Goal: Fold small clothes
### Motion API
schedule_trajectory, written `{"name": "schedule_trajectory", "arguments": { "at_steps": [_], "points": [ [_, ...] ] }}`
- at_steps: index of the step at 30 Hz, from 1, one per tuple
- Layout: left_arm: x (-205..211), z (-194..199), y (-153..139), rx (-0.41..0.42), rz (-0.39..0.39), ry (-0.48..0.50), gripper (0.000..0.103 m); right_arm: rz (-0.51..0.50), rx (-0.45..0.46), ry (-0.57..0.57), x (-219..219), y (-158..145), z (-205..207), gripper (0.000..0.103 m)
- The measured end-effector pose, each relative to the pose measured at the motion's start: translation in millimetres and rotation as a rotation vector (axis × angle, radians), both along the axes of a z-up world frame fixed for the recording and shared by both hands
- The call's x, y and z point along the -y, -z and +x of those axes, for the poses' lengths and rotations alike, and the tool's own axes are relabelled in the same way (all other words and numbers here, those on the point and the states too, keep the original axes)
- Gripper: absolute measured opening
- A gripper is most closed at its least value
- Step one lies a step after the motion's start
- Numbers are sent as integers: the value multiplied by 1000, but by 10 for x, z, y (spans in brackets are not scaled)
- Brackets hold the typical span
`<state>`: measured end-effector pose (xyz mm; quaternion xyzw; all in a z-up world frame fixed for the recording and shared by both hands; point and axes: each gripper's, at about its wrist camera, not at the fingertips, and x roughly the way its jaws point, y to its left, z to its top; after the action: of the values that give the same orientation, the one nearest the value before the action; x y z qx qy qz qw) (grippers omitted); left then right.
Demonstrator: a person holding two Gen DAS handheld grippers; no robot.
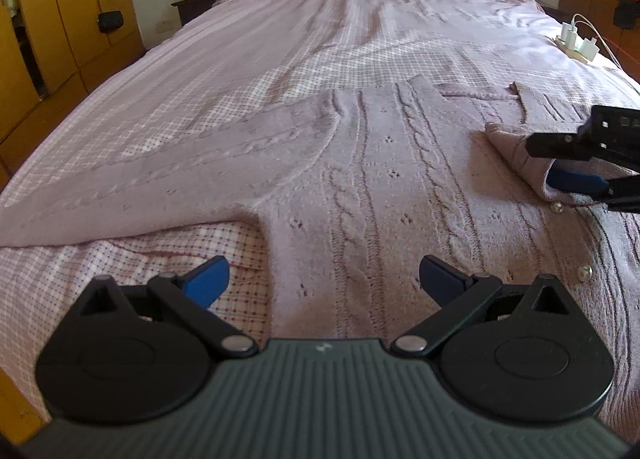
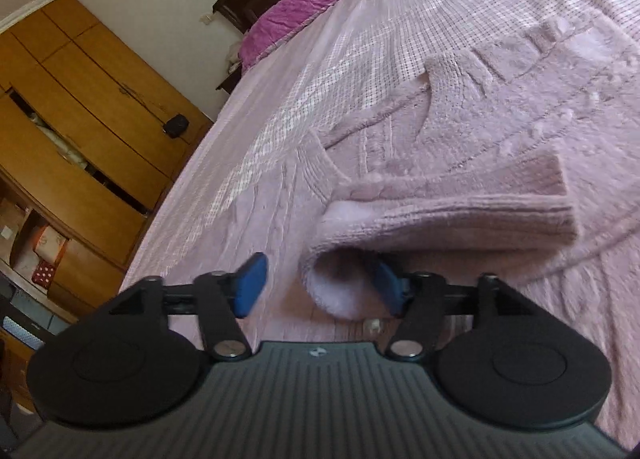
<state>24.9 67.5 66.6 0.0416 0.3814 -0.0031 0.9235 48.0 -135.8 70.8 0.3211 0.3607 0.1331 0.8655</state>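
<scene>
Charger strip (image 1: pixel 576 43) seen at the bed's (image 1: pixel 240 71) far right edge, cardigan (image 1: pixel 360 179) laid flat, long axis toward the headboard, left gripper (image 1: pixel 323 279) spread wide, right gripper (image 2: pixel 320 285) parted around a folded-over sleeve (image 2: pixel 440 215).

lilac cable-knit cardigan (image 1: pixel 372 163) flat on bed, left sleeve spread, right sleeve (image 2: pixel 448 211) folded inward.

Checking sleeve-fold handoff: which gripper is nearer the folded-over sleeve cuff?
Right. The right gripper sits at the folded sleeve cuff, jaws open around its bunched edge. The left gripper hovers open over the cardigan body, well off to the side.
</scene>
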Motion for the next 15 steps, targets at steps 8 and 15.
{"name": "schedule_trajectory", "arguments": {
  "at_steps": [8,15],
  "points": [
    [56,4,-32,9,1,22,103,-2,-51,-27,109,-200,-300,79],
    [119,18,-55,14,-2,43,103,-166,-26,4,303,-245,-500,81]
  ]
}}
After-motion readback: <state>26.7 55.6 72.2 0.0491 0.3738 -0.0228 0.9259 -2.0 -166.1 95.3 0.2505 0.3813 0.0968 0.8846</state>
